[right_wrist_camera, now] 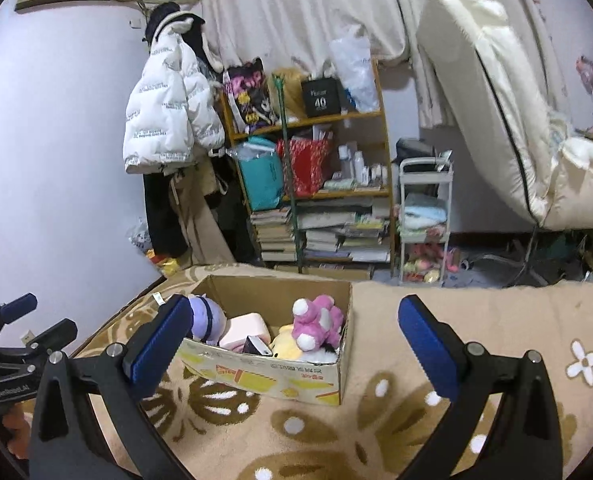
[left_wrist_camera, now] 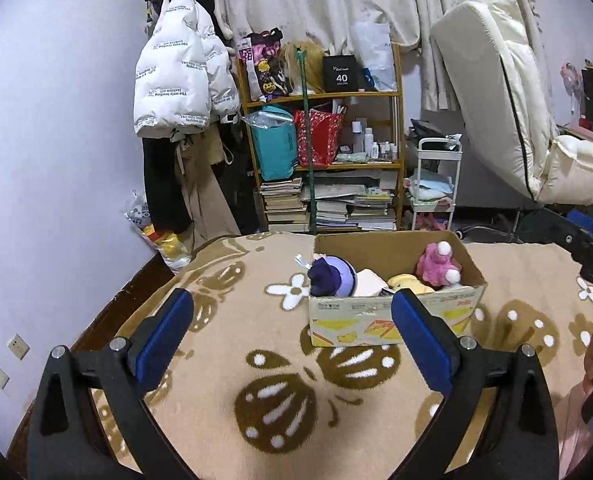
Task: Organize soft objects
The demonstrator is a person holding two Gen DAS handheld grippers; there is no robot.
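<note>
Left wrist view: black bag [left_wrist_camera: 341, 74] marked "40".

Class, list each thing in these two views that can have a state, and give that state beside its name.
left gripper: open, empty, above the blanket.
right gripper: open, empty.
cardboard box: flaps open, upright on the blanket.
pink plush: lying inside the box, on top.
purple plush: inside the box, at its left end.
yellow plush: inside the box, partly buried.

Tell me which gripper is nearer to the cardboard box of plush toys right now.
Probably the left, narrowly. The left gripper faces the cardboard box with one fingertip overlapping its front wall. The right gripper hangs open, the box ahead and left between its fingers. Neither touches it.
</note>
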